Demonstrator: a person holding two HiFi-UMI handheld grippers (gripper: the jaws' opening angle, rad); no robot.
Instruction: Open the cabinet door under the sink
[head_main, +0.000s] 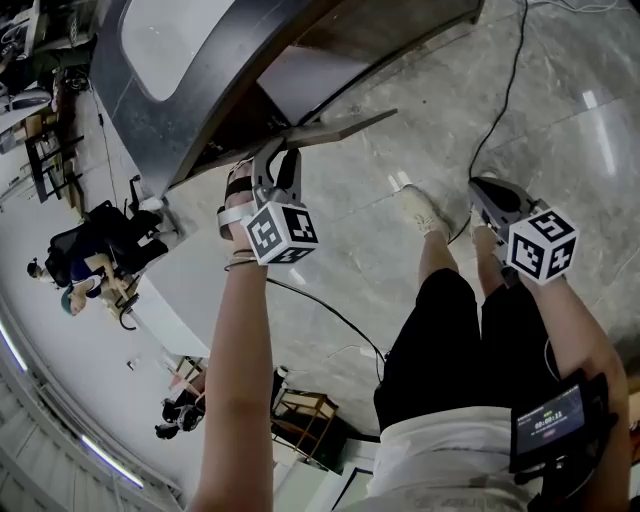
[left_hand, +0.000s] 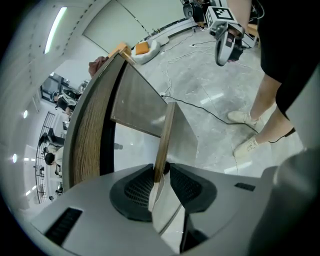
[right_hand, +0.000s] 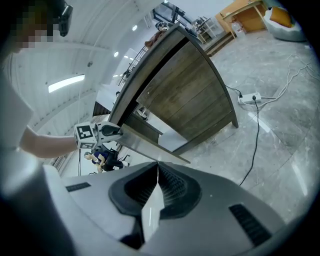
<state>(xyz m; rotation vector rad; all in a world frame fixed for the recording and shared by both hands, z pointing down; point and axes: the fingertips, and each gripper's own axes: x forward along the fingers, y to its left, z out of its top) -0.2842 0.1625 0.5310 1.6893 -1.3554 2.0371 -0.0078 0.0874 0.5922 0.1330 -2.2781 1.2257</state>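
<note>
The wooden cabinet (right_hand: 190, 95) stands under the grey counter with its pale sink basin (head_main: 190, 40). Its door (head_main: 330, 128) is swung out from the cabinet front and shows edge-on in the left gripper view as a thin wood panel (left_hand: 165, 135). My left gripper (head_main: 278, 168) is shut on the door's free edge, the panel pinched between the dark pads (left_hand: 187, 185). In the right gripper view the left gripper (right_hand: 97, 132) sits at the door's outer end (right_hand: 150, 145). My right gripper (head_main: 490, 192) hangs apart at the right, shut (right_hand: 157, 172) on nothing.
A black cable (head_main: 500, 100) runs over the marble floor beside the person's shoes (head_main: 425, 210). A white power strip (right_hand: 248, 98) lies past the cabinet's far corner. People sit at the far left (head_main: 90, 255). A small screen (head_main: 550, 420) is strapped near the right forearm.
</note>
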